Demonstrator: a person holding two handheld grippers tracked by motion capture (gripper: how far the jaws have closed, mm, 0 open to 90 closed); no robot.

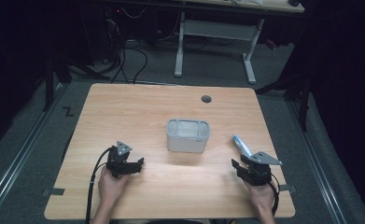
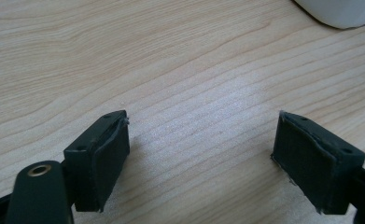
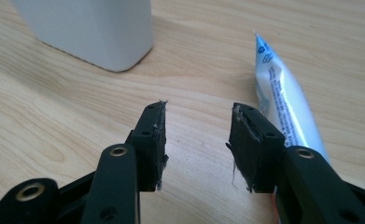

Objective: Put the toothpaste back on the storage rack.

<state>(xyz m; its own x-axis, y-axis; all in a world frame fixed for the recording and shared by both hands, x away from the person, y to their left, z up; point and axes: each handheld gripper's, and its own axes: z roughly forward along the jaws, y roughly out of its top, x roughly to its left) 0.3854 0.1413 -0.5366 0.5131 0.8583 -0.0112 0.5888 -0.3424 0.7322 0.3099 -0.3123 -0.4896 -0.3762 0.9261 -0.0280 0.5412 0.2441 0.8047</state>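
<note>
Light wood desk [image 1: 171,100] carrying 1 white bin [image 1: 188,135] at centre and 1 white-blue tube [image 1: 242,145] lying flat to its right. Left hand-held gripper [image 1: 139,162]: jaws wide apart, empty. Right hand-held gripper [image 1: 236,164]: jaws partly apart, empty, just beside the tube. Grey floor [image 1: 26,154], dark room, 1 further desk [image 1: 245,4] behind.

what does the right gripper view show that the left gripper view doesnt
Right gripper view alone: a white and blue tube lying flat on the table beside the right claw, partly behind one jaw, plus a wide stretch of the white bin's wall and corner.

Left gripper view alone: the left claw, jaws spread wider, with bare wood between them.

Both: the light wooden table, a pair of open black jaws holding nothing, and some part of the white bin, just a corner in the left gripper view.
</note>
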